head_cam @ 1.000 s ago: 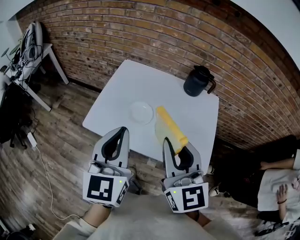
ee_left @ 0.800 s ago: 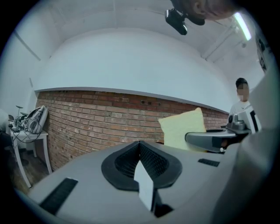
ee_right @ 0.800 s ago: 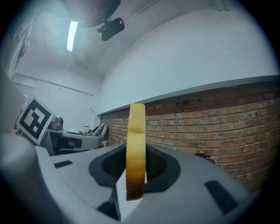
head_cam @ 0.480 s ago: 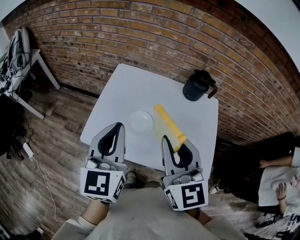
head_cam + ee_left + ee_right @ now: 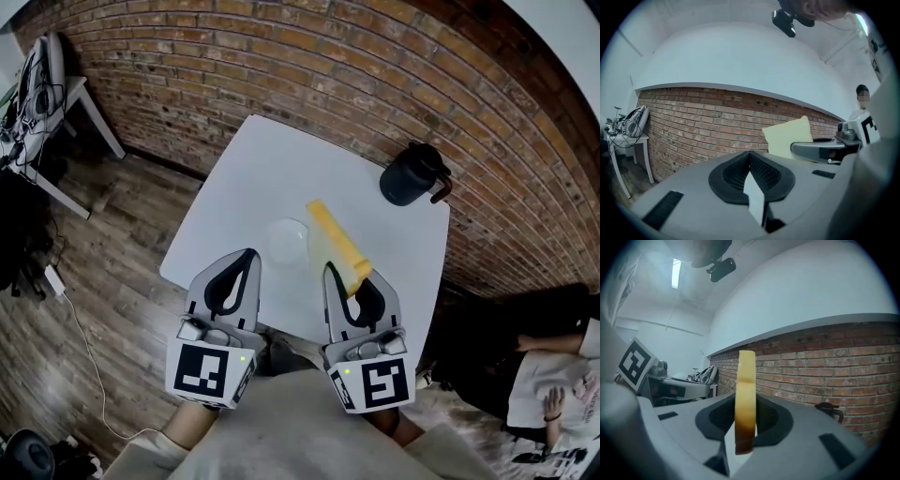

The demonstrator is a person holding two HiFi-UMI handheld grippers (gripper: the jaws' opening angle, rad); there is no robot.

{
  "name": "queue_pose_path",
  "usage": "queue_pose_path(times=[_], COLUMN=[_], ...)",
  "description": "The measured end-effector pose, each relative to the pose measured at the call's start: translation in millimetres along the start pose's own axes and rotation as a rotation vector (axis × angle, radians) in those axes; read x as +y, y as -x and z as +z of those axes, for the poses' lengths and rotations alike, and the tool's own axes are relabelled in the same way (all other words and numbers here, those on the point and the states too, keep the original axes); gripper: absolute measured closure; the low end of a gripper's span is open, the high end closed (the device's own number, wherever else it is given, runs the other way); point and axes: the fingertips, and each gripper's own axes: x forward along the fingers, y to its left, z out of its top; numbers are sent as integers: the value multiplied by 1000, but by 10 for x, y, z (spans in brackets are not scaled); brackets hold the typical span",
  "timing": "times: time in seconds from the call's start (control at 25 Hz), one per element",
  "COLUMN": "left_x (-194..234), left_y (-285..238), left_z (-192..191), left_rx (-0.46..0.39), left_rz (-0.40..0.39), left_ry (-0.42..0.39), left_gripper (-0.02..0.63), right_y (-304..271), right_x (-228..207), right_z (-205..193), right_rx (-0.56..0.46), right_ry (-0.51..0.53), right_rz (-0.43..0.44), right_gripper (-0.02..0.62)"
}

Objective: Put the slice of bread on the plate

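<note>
My right gripper (image 5: 349, 279) is shut on a pale yellow slice of bread (image 5: 339, 246), which stands on edge and sticks out over the near part of the white table (image 5: 253, 169). In the right gripper view the bread (image 5: 746, 394) rises upright between the black pads, with its browned crust low down. A small white plate (image 5: 288, 241) lies on the table just left of the bread. My left gripper (image 5: 246, 258) hovers at the table's near edge, shut with nothing in it. From the left gripper view its jaws (image 5: 750, 153) meet, and the bread (image 5: 788, 136) shows to the right.
A black jug (image 5: 410, 178) stands at the table's far right corner, close to the brick wall (image 5: 375, 66). A small side table with gear (image 5: 47, 84) is at far left. A cable (image 5: 84, 347) runs over the wooden floor. A seated person (image 5: 562, 384) is at lower right.
Both grippers have travelled together a little toward the table and slightly down. The bread stays held in the right gripper, and the left stays shut.
</note>
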Motion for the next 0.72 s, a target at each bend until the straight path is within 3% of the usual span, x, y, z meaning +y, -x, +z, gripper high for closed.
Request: queue_pose_path(times=[0.72], left_x=[67], left_y=[-414], left_z=[-408], left_rx=[68], left_rz=[0], left_ry=[-19], left_gripper=[595], right_y=[-477], right_x=[-104], right_z=[-550], right_rx=[33], right_ry=[-35], right_rz=[59], right_gripper=[506])
